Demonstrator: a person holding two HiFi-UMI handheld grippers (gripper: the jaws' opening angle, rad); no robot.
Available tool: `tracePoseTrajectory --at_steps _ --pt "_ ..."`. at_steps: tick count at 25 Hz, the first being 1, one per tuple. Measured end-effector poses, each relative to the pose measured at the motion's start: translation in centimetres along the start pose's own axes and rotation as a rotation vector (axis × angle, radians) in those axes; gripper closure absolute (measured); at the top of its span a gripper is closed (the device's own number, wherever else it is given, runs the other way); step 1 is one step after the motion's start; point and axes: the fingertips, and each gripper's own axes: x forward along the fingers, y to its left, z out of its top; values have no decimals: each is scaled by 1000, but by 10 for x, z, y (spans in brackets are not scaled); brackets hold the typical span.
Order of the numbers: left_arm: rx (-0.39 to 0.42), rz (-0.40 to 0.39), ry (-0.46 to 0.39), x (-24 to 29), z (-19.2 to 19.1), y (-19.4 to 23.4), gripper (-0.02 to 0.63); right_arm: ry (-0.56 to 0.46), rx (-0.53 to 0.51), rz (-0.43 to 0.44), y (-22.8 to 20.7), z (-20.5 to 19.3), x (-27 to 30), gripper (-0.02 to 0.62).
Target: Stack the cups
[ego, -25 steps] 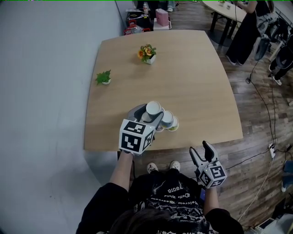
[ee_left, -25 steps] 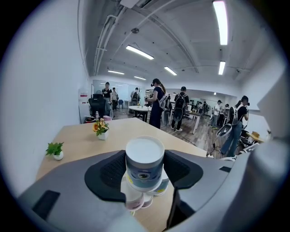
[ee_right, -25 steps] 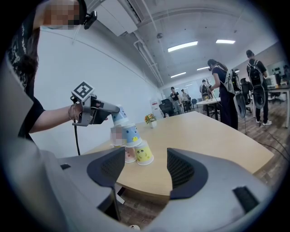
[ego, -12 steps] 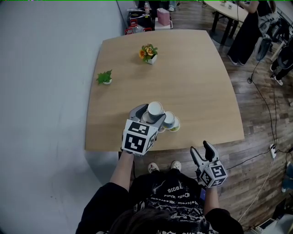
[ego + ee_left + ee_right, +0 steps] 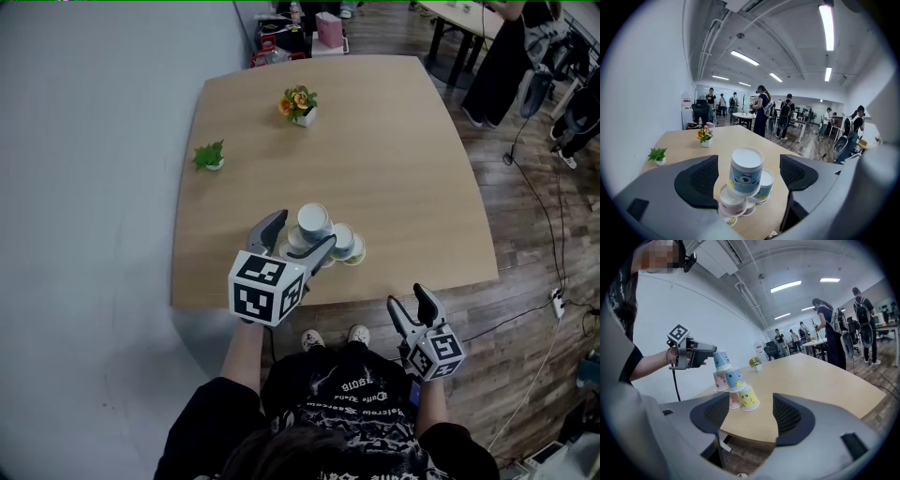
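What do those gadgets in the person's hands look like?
The left claw and right claw are grey, two-fingered, with black ribbed pads and a white cube of black square markers. A black cable hangs from the left one. The T-shirt is black.

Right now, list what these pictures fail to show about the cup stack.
- Bottom row of cups: left gripper view, cut off by that gripper's own body; their number is unclear.
- Lower cups, head view: mostly covered by the top cup and the left gripper, whose jaws have just been opening with that cup between them, untouched.
- Far side of the stack, right gripper view: hidden by the nearer cups.
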Motion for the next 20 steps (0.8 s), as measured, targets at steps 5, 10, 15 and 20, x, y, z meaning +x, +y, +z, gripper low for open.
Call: tracePoseTrajectory --at_steps 5,10,15,20 --pt "-112 -37 -137 -39 12 10 155 -14 -53 3 4 12 0 295" --pt "-212 -57 -383 -88 13 25 155 -34 -151 23 17 32 1 295" --pt "-475 2 -620 -139 -21 59 155 -95 -186 65 39 58 6 294" --pt "-648 86 -648 -149 -82 67 155 -109 -203 112 58 65 10 295"
